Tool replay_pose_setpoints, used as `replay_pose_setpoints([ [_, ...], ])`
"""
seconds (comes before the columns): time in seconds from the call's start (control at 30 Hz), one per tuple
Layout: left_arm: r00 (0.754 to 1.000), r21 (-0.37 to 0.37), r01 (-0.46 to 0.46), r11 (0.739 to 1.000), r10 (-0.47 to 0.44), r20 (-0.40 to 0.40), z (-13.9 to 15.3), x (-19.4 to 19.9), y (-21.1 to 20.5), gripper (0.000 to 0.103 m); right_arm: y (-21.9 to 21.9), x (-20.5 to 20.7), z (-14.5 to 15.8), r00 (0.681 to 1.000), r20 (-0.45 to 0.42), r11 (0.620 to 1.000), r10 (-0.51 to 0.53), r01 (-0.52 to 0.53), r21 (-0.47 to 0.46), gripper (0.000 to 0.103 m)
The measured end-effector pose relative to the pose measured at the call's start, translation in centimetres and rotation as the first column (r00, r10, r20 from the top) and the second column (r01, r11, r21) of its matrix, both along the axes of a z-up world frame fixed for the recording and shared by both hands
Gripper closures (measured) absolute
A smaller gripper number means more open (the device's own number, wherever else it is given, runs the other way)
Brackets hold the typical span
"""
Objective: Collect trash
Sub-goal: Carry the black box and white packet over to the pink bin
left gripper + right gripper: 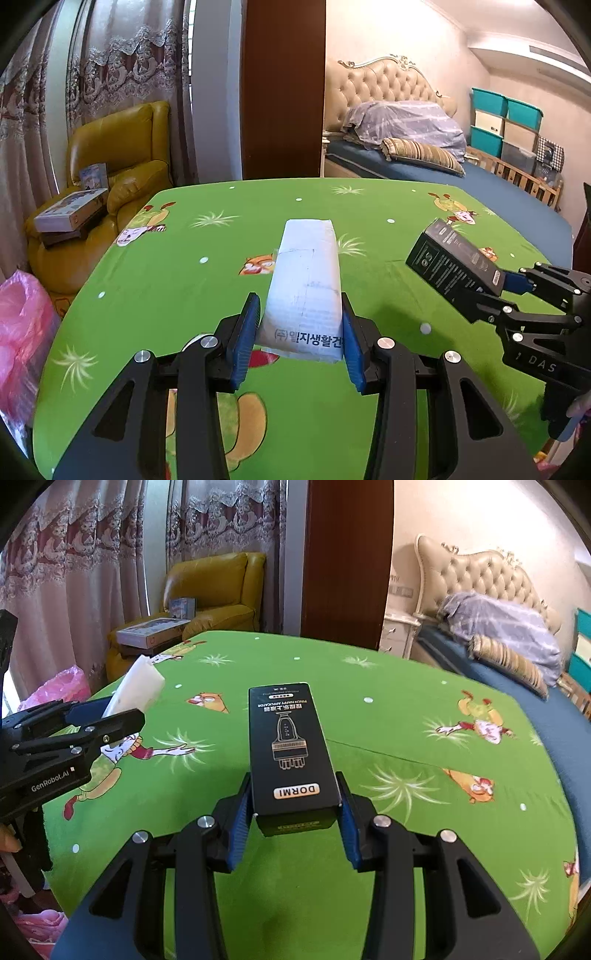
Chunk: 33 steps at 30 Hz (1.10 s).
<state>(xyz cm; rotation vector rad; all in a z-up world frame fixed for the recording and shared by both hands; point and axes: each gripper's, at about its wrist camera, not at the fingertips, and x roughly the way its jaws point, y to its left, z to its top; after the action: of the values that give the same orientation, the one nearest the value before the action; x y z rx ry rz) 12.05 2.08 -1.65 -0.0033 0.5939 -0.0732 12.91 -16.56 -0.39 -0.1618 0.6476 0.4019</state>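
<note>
My left hand-held gripper [301, 334] is pinching a white paper packet [306, 284] by its near end, blue pads [245, 332] pressed against both long sides. The packet sticks out forward and is lifted above the green cartoon-print tabletop [184, 288]; Korean lettering runs along its near edge.

My right hand-held gripper [293, 818] is clamped on a black box [290, 749] marked DORMI, gripped by its sides at the near end, also held above the tabletop with its printed face up. In the left wrist view I see that same box off to the right, tilted, in the other gripper's fingers, well apart from the packet.

A pink plastic bag [22, 332] sits beyond the tabletop's left edge. Behind it stands a yellow armchair [122, 162] with boxes stacked on it, and a bed [498, 192] lies off to the right.
</note>
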Motion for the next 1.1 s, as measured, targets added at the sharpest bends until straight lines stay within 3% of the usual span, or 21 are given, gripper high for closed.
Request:
replay_pose_setpoints([
  [0.47,1.000,0.006,0.000,1.000,0.000,0.029,-0.8,-2.0,0.5,0.062,0.8,-1.3,0.1,1.000,0.016,1.000,-0.013,0.013,0.001,0.062],
  [1.1,0.994,0.027,-0.070,0.997,0.067,0.090,1.0,-5.2,4.5,0.062,5.9,-2.7,1.8,0.992,0.048,0.993,0.116,-0.114,-0.043,0.062],
])
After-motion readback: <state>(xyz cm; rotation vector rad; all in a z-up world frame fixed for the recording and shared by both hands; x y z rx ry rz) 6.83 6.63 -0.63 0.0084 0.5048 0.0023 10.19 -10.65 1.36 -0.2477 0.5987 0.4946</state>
